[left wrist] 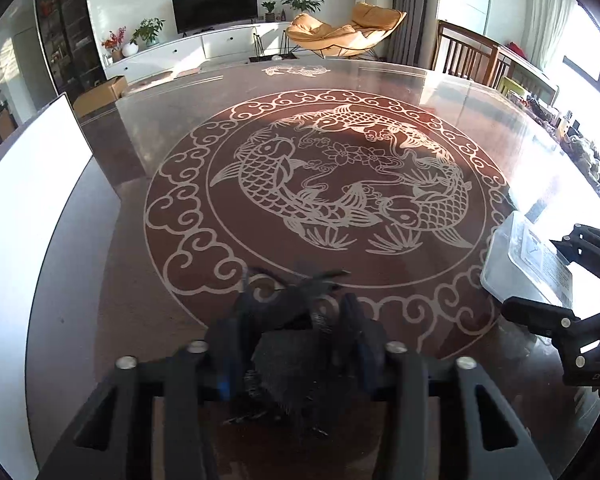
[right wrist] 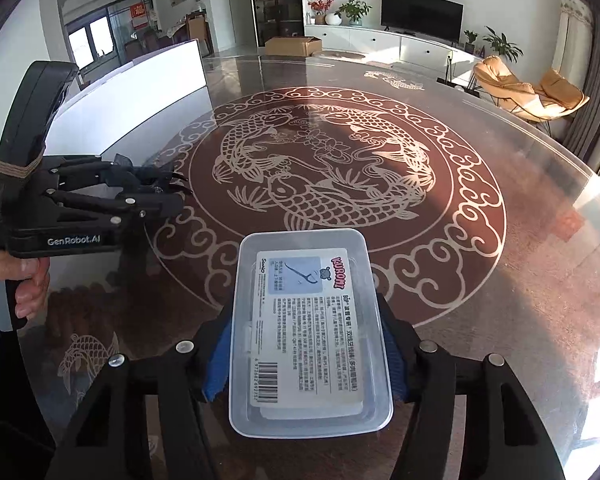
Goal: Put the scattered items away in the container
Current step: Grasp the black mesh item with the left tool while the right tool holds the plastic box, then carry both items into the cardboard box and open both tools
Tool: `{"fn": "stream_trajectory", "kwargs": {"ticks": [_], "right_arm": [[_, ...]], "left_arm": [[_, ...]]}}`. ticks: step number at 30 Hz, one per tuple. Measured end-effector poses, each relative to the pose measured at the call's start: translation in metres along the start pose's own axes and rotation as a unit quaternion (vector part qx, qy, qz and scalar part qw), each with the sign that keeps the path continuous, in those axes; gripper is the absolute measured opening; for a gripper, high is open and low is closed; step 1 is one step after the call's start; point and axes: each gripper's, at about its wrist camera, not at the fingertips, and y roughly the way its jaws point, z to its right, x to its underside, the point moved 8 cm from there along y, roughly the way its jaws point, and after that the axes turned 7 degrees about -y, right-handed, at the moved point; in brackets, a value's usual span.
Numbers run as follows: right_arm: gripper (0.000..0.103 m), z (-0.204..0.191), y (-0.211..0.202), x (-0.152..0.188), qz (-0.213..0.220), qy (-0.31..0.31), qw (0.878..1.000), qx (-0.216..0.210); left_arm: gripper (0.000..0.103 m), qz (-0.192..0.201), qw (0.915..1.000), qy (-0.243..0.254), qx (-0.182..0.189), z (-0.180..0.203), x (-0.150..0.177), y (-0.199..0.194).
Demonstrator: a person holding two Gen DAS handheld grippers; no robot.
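Observation:
My left gripper is shut on a dark bundled item, seemingly black hair clips or a mesh piece, held just above the table; it also shows in the right wrist view at the left. My right gripper is shut on a clear plastic container, its blue pads against both long sides. A flat white packet with a pink "KUROMI" label lies inside the container. In the left wrist view the container sits at the right, with my right gripper's fingers around it.
The round glass table has a koi pattern in the middle. A white board stands along the table's left edge. Wooden chairs stand at the far right side.

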Motion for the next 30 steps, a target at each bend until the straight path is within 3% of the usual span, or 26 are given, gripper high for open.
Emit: {"fn": "stream_trajectory", "kwargs": {"ticks": [6,9,13,17,22,26,30], "right_arm": [[0.062,-0.018,-0.052,-0.019,0.049,0.004,0.999,-0.003],[0.062,-0.039,-0.043,-0.013,0.03,-0.008,0.999,-0.019],[0.062,-0.076,-0.025,-0.021,0.011,-0.022,0.998,-0.054],[0.062,-0.128,-0.033,-0.089,0.046,-0.055,0.993,-0.098],[0.062,-0.227,-0.057,-0.209,0.115,-0.111,0.972,-0.17],[0.062,-0.31,-0.046,-0.278,0.125,-0.151,0.956,-0.217],[0.062,-0.373,0.003,-0.306,0.086,-0.181,0.953,-0.227]], "left_arm": [[0.038,0.024,0.9979,-0.046,0.039,-0.003,0.01,-0.043],[0.038,0.018,0.9957,-0.076,0.049,-0.014,0.03,-0.06],[0.038,0.043,0.9948,-0.089,0.026,-0.051,0.034,-0.11],[0.038,0.089,0.9891,-0.114,-0.029,-0.133,0.013,-0.182],[0.038,0.121,0.9689,-0.171,-0.131,-0.259,0.002,-0.245],[0.038,0.107,0.9522,-0.238,-0.159,-0.334,0.022,-0.248],[0.038,0.069,0.9416,-0.293,-0.151,-0.379,0.052,-0.217]]}}
